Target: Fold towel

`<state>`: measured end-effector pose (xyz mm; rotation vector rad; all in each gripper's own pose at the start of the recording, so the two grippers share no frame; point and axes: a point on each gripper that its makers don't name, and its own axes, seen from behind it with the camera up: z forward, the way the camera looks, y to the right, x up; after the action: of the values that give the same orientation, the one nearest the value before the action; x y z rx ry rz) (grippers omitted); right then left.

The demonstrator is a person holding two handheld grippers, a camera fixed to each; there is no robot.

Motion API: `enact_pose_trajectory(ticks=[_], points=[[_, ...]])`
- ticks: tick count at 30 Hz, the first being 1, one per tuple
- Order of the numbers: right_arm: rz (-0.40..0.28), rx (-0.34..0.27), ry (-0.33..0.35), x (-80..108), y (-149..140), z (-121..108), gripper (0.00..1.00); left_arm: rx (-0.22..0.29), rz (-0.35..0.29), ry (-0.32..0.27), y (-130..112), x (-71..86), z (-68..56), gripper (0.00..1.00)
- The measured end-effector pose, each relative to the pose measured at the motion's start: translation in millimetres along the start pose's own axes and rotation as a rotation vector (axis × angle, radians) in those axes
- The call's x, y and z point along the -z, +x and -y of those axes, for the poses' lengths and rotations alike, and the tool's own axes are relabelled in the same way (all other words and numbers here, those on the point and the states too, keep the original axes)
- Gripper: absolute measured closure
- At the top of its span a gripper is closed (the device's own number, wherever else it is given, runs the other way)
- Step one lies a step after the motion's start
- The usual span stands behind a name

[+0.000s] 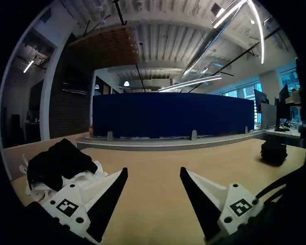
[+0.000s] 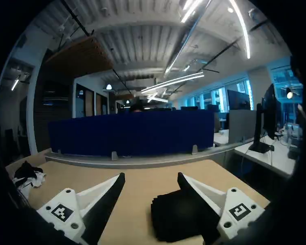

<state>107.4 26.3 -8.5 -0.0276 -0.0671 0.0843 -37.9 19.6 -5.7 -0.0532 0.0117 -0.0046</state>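
Just off the left finger of the left gripper [image 1: 153, 169], slightly ahead of its tip, sat the crumpled towel pile [image 1: 59, 165]: a black towel on top, white cloth bunched under it. The heap's lower edge ran behind that finger in the left gripper view, so I couldn't tell whether they touched. Left gripper fingers were spread wide with nothing between them but bare desk [image 1: 153, 204].

Right gripper [image 2: 151, 174] was also wide and empty. The folded black stack [image 2: 177, 212] lay low between its fingers, pushed toward the right one, which overlapped the stack's near corner. Looked like beside or over it, not a grip. The same stack [image 1: 274, 153] showed well off to the right of the left gripper's right finger.

From the right gripper the pile [image 2: 26, 173] was far out past the left finger, near the desk edge.

Key relation: the next towel lay left of both grippers, and the left gripper was clearly the nearer one. The heap had no readable long axis and no clean edge or corner. My call: the left gripper swings left and picks the black top layer, and the right gripper crosses over to help spread it.

Blue divider [image 1: 169, 114] ran along the back of the desk, well clear.
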Motion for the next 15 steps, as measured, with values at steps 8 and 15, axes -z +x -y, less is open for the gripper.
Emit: enact_pose_trajectory(ticks=[8, 15], points=[[-0.016, -0.016, 0.015, -4.2, -44, -11, 0.0, 0.0, 0.0, 0.0, 1, -0.3, -0.1, 0.05], [-0.024, 0.002, 0.027, -10.7, -80, -10, 0.0, 0.001, 0.0, 0.0, 0, -0.2, 0.0, 0.05]])
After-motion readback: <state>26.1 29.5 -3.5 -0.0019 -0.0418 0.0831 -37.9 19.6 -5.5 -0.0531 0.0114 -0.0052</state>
